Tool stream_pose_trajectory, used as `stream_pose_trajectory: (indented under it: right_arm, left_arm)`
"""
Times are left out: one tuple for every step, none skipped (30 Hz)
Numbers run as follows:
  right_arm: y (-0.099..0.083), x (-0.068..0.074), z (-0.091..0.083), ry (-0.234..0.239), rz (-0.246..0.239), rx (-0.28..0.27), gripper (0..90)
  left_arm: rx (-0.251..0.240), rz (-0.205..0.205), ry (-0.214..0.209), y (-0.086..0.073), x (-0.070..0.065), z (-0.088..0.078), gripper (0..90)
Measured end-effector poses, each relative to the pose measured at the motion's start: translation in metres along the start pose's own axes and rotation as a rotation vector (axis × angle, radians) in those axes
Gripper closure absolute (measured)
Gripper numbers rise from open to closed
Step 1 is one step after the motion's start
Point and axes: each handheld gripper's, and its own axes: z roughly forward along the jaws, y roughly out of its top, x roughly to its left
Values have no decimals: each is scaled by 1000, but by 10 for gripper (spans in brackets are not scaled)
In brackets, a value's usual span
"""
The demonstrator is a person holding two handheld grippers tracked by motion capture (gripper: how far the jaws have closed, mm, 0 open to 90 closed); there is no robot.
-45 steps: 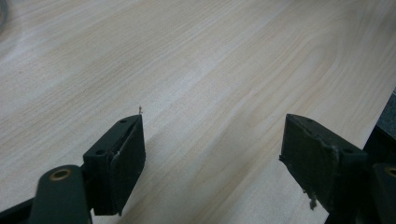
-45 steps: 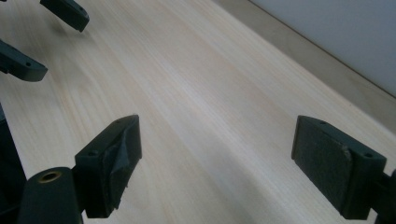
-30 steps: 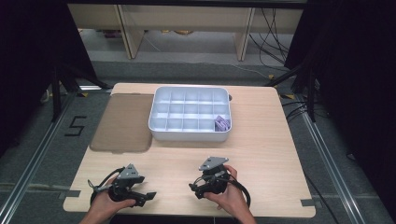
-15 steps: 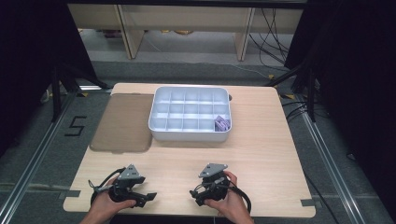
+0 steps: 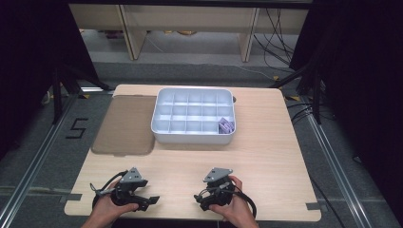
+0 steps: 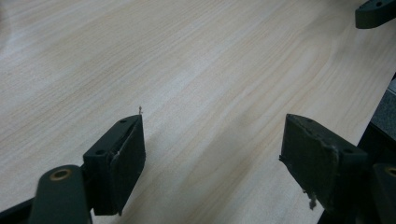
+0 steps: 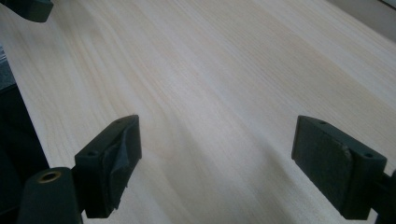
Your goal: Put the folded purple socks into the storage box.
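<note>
Pale wood counter (image 5: 266, 156), two hand-held grippers resting low in frame.
Both spread wide, empty; white compartment tray (image 5: 193, 116) lies above centre, right hand-held gripper (image 5: 202, 199) nearer than left hand-held gripper (image 5: 149, 202).

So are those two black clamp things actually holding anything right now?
No. The left tool and the right tool both stand open over the bare wooden table, with nothing between their jaws.

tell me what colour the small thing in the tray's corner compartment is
Pale purple, in the white tray; the high view shows it best.
</note>
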Motion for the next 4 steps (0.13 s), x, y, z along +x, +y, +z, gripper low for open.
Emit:
stream_pose_trajectory:
  right_arm:
    - [0, 0, 0, 0, 0, 0, 171]
    - [0, 0, 0, -1, 3, -1, 171]
    - [0, 0, 0, -5, 2, -1, 171]
    - [0, 0, 0, -5, 2, -1, 171]
  left_arm:
    - [12, 13, 1, 0, 1, -1, 215]
    - [12, 14, 1, 0, 1, -1, 215]
    - [12, 13, 1, 0, 1, -1, 215]
    - [12, 13, 1, 0, 1, -1, 215]
